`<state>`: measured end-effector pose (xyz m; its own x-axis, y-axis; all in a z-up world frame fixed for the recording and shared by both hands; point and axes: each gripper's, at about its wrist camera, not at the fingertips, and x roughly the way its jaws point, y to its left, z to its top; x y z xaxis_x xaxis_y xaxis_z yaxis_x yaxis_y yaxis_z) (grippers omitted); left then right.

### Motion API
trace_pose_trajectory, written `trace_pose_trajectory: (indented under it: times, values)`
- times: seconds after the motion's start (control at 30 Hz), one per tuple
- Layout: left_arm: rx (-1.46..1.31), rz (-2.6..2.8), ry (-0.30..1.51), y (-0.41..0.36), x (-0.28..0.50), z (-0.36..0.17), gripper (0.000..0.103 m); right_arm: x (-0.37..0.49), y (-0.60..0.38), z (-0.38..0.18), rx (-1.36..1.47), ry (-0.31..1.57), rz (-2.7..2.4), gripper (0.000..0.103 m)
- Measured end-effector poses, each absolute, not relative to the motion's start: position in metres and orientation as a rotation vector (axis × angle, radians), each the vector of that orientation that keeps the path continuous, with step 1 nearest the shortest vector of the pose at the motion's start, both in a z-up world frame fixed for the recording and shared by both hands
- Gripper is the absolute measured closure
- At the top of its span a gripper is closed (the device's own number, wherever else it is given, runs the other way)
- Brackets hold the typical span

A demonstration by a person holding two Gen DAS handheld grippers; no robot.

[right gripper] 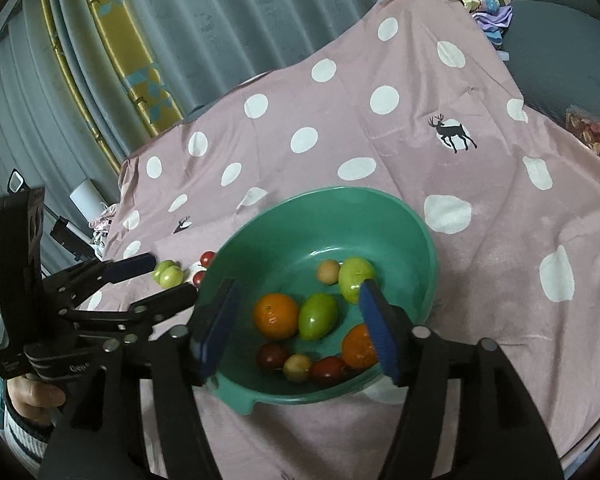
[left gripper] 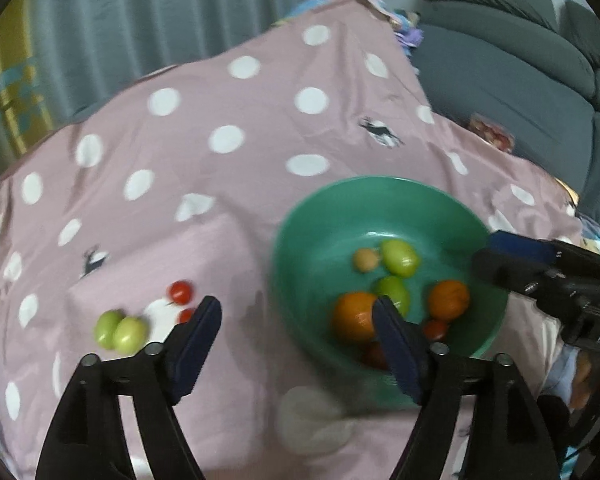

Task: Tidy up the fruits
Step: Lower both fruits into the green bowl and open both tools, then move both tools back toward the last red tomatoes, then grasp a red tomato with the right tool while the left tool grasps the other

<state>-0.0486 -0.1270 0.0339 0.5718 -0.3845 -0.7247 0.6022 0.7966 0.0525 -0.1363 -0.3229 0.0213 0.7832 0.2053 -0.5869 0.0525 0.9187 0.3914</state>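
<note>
Both the left gripper (left gripper: 296,312) and right gripper (right gripper: 296,312) stood apart and empty above the green bowl (right gripper: 416,240). Two green fruits (left gripper: 120,330) and cherry tomatoes (left gripper: 180,292) lay on the tablecloth (left gripper: 220,208) beside the bowl's left rim, probably next for collection.

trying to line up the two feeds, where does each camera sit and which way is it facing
Left wrist: on the left gripper, angled down at the pink cloth and loose green fruits; its open fingers show.
Right wrist: on the right gripper, angled down into the green bowl; open fingers, plus a hand.
Shared: bowl, cloth, loose fruits, and each sees the other gripper.
</note>
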Motion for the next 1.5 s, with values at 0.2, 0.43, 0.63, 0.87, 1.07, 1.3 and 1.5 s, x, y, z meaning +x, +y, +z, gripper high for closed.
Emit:
trace_pose_trajectory:
  times: [0.2,0.43,0.63,0.87,1.07,1.3,1.5]
  values:
    - [0.224,-0.472,0.799,-0.060,-0.043,0.027,0.024,-0.145,-0.309,0.032,0.403,0.649,0.116,0.034]
    - [0.141,-0.369,0.862,0.004,-0.050,0.005,0.024,-0.144,-0.269,0.042,0.319,0.664,0.198,0.034]
    - [0.066,-0.343,0.927,0.039,-0.057,-0.018,0.024,-0.132,-0.226,0.040,0.236,0.712,0.295,0.035]
    - [0.010,-0.352,0.952,0.060,-0.055,-0.030,0.024,-0.111,-0.178,0.027,0.133,0.795,0.363,0.035]
    - [-0.005,-0.381,0.954,0.070,-0.044,-0.035,0.024,-0.076,-0.154,0.005,0.089,0.876,0.372,0.037]
    - [0.007,-0.430,0.924,0.069,-0.019,-0.029,0.024,0.001,-0.126,-0.028,0.000,0.969,0.324,0.057]
    - [0.013,-0.450,0.904,0.068,0.004,-0.026,0.024,0.046,-0.120,-0.051,-0.046,1.027,0.241,0.062]
